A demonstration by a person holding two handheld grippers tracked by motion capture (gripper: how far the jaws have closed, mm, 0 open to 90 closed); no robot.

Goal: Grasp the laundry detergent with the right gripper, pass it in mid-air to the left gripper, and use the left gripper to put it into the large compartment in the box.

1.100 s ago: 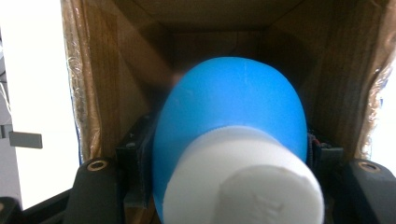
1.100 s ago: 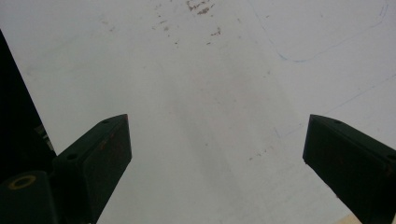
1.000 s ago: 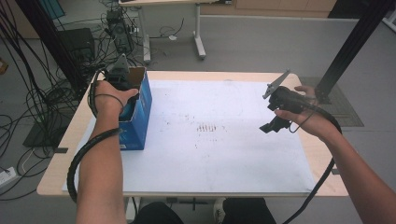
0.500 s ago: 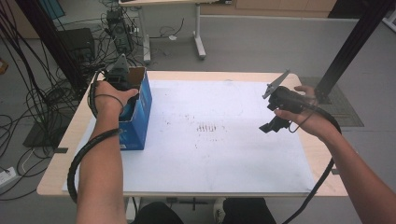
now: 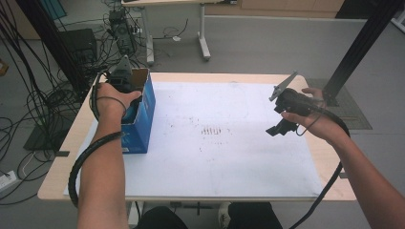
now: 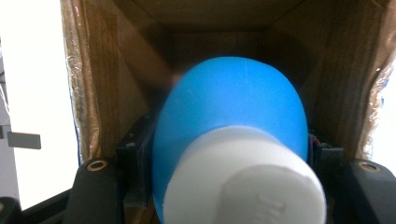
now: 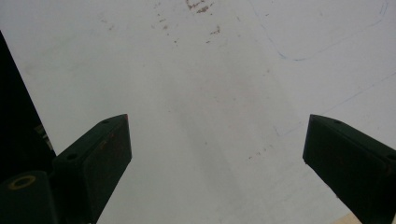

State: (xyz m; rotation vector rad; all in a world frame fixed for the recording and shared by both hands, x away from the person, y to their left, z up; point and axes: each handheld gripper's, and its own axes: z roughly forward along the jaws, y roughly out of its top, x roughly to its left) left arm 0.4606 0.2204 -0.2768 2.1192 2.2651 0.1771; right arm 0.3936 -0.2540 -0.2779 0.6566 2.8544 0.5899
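Nothing changed since last second: left gripper [image 5: 125, 78] still clamps blue bottle [image 6: 229, 135] inside box [image 5: 143, 114] at desk's left edge; right gripper [image 7: 215, 163] wide open, empty; bottle not yet lifted out.

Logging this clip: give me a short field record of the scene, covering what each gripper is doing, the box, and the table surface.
left gripper: inside the open top of the box, shut on the blue bottle
blue bottle: white cap toward the camera, body between the jaws
box: blue cardboard, upright at the table's left edge
right gripper: open, empty, held above the white sheet
white sheet: covers the table, faint marks
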